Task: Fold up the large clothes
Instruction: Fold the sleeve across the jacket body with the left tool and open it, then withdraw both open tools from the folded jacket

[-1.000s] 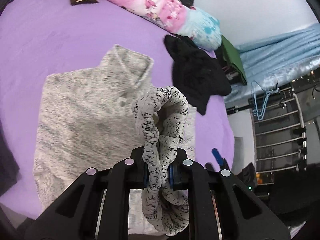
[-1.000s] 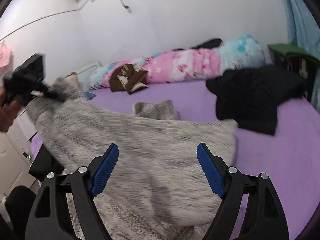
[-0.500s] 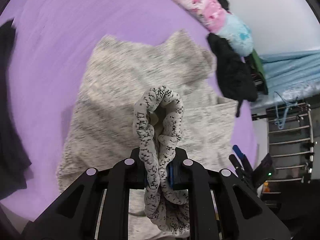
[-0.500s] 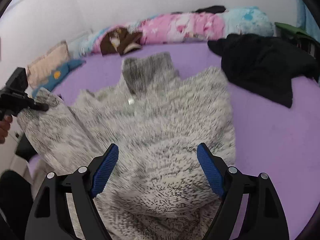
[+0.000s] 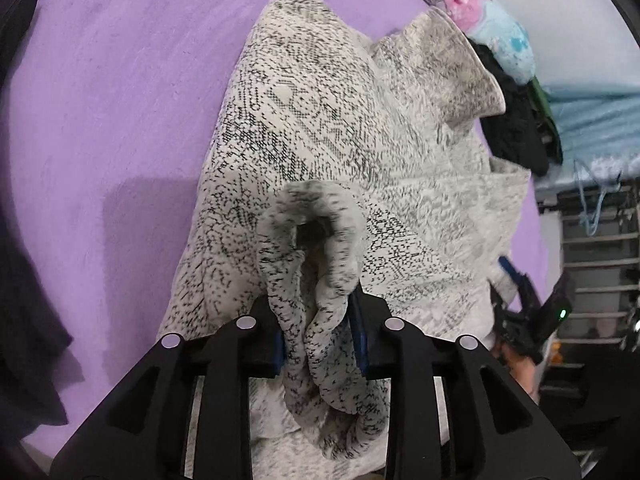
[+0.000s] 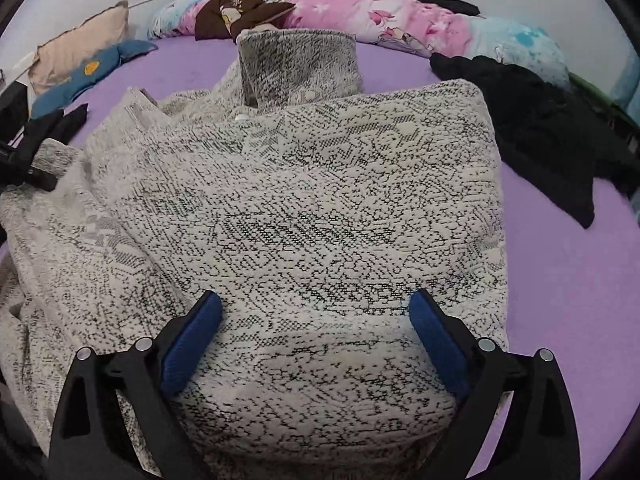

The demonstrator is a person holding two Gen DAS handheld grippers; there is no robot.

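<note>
A grey-and-white speckled knit sweater (image 6: 304, 220) lies on the purple bed sheet (image 6: 560, 280), folded over itself with its collar (image 6: 296, 64) at the far end. My left gripper (image 5: 320, 336) is shut on a bunched edge of the sweater (image 5: 316, 248) and holds it above the rest of the garment (image 5: 320, 120). My right gripper (image 6: 316, 340) is open, its blue pads (image 6: 192, 340) standing either side of the sweater's near fold without clamping it. The left gripper shows at the left edge of the right wrist view (image 6: 28, 164).
A black garment (image 6: 540, 128) lies on the bed to the right. Pink and blue bedding (image 6: 400, 24), a brown garment (image 6: 240, 12) and pillows (image 6: 80, 52) line the far edge. A metal rack (image 5: 600, 260) stands beyond the bed. Dark cloth (image 5: 24, 300) lies at the left.
My left gripper has carried the held sweater edge lower and across the garment. The sweater has dropped from mid-air into a folded layer on the bed under my open right gripper.
</note>
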